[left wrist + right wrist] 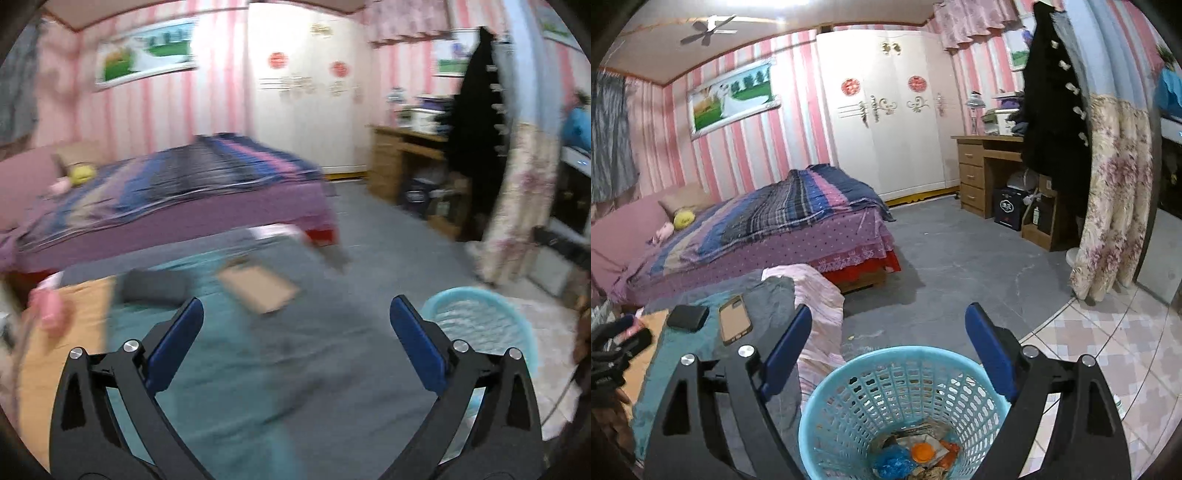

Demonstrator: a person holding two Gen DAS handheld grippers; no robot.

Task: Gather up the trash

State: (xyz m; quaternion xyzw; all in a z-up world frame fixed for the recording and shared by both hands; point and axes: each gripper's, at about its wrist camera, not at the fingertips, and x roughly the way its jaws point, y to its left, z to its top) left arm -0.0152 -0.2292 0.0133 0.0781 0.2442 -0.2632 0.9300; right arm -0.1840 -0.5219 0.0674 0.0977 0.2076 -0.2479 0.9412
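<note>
Trash (916, 458) already lies in the blue basket (849, 398); both tools, left tool (295, 339) and right tool (888, 350), gape wide and empty, so I judge the next piece must be found.

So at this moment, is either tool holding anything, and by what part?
Nothing is held. The left tool stands open over the cloth-covered surface with nothing between its pads, and the right tool stands open above the blue basket, also empty.

A low surface is draped in a teal and grey cloth (768, 295), with a pink striped cloth (820, 295) over its far edge. On it lie a phone (735, 319) and, just beside it, a black case (687, 316). On the grey floor (960, 251) stands a blue basket (905, 391) holding trash (916, 454).
</note>
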